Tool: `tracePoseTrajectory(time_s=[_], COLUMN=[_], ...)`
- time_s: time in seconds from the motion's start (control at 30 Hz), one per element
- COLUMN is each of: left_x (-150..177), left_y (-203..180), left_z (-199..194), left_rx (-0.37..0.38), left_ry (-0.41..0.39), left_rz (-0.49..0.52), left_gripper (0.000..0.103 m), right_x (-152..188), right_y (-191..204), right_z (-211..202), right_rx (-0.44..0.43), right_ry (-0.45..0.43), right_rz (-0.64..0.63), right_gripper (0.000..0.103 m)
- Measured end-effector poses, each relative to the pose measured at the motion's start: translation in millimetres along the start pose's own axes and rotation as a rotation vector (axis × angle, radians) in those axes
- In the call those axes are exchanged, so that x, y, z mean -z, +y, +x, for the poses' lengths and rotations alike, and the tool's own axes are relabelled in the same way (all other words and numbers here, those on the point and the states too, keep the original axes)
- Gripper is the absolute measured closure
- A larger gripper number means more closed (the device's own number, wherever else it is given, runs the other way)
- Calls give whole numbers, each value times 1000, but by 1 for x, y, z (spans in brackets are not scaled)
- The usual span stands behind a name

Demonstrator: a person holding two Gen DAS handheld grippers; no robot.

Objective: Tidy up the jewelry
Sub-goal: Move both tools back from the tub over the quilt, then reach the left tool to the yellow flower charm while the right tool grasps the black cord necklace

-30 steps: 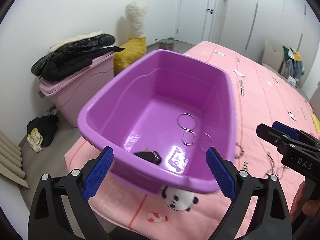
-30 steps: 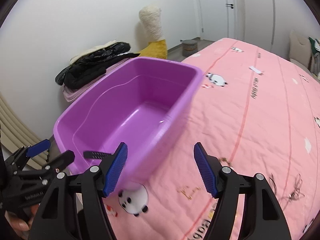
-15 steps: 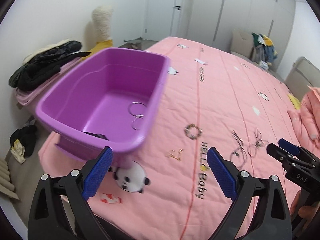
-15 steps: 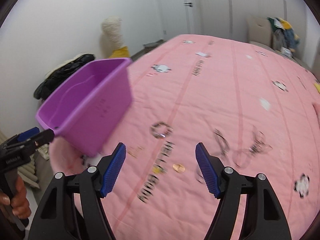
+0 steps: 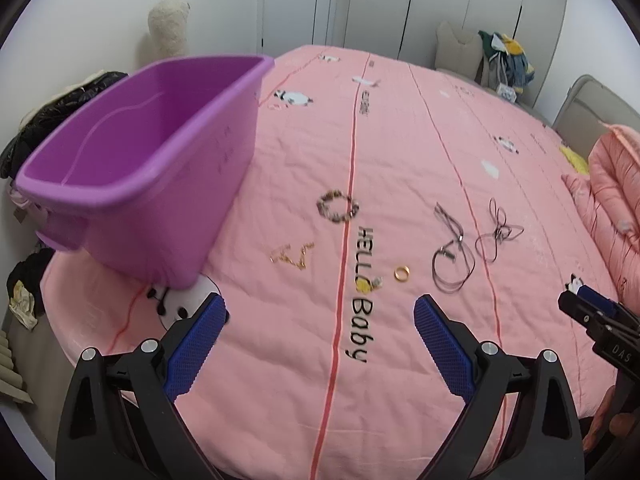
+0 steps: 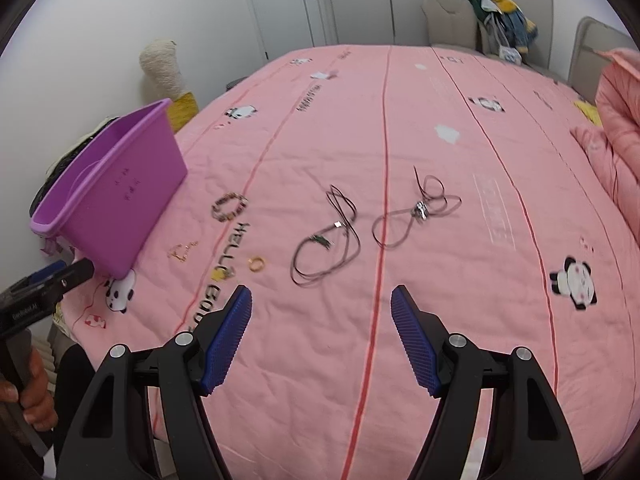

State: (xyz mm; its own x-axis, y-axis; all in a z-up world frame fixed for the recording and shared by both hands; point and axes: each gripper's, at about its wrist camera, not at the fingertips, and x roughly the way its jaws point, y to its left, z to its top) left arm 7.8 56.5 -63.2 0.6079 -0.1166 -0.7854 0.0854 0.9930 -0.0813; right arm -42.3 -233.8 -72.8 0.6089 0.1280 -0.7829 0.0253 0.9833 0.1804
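Note:
A purple plastic tub (image 5: 168, 168) stands at the bed's near left corner; it also shows in the right wrist view (image 6: 116, 204). On the pink bedspread lie a beaded bracelet (image 5: 337, 207), a gold chain (image 5: 291, 256), a gold ring (image 5: 401, 273) and two black cord necklaces (image 5: 452, 256) (image 5: 498, 234). The right wrist view shows the same bracelet (image 6: 229, 205), ring (image 6: 256, 263) and cords (image 6: 328, 236) (image 6: 416, 212). My left gripper (image 5: 320, 334) is open and empty above the near bed edge. My right gripper (image 6: 322, 330) is open and empty, nearest the cords.
The pink bedspread (image 5: 400, 140) fills both views. A pink duvet (image 5: 616, 184) is heaped at the right. Dark clothes (image 5: 52, 116) lie piled beyond the tub, with a cream and yellow plush (image 6: 164, 68) on the floor. A chair with clothes (image 6: 496, 20) stands at the far wall.
Both grippers have swung right, from over the tub to the open bedspread, so the jewelry now lies ahead of them. Both stay open and empty.

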Motion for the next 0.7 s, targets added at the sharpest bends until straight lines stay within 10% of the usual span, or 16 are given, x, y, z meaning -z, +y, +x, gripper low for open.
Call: tracePoseTrajectory(time_s=[0.7], left_x=[19], left_y=[-10], left_z=[100], left_rx=[-65], left_ry=[105], left_rz=[-49], left_gripper=[10], right_x=[-7], right_y=[-59], right_z=[101], right_rx=[1], right_ry=[89], right_rz=[89], right_gripper=[34])
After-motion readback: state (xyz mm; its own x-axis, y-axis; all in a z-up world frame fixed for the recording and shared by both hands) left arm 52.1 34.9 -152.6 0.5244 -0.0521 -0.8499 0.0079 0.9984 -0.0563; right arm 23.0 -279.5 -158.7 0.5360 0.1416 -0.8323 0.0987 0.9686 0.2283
